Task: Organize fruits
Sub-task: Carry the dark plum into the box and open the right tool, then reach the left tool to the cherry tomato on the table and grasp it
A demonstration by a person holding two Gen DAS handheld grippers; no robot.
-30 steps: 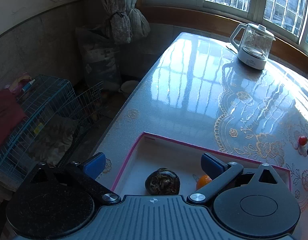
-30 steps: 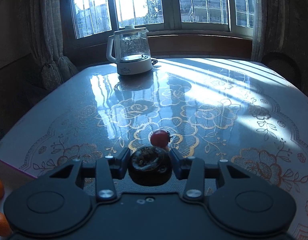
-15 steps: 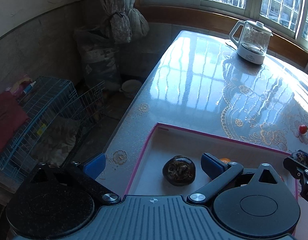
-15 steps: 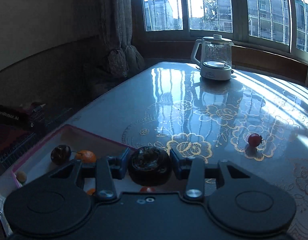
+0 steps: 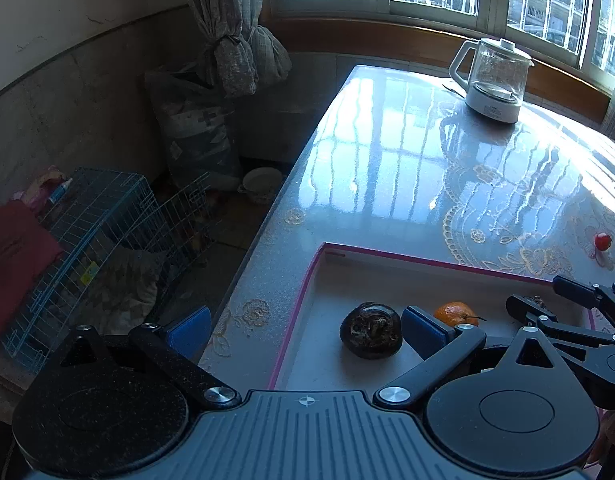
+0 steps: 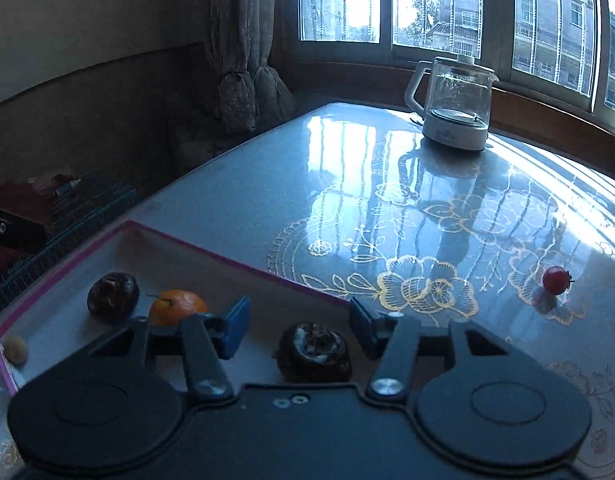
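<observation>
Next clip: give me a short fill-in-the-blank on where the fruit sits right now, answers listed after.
1. The small red fruit lies on the table, outside the ____-rimmed tray.
2. The clear kettle stands near the ____.
3. The fruit beside the orange one in the tray is ____ in colour.
4. The pads of the right hand-held gripper are ____ the dark fruit between them.

Missing words: pink; window; dark; apart from
</observation>
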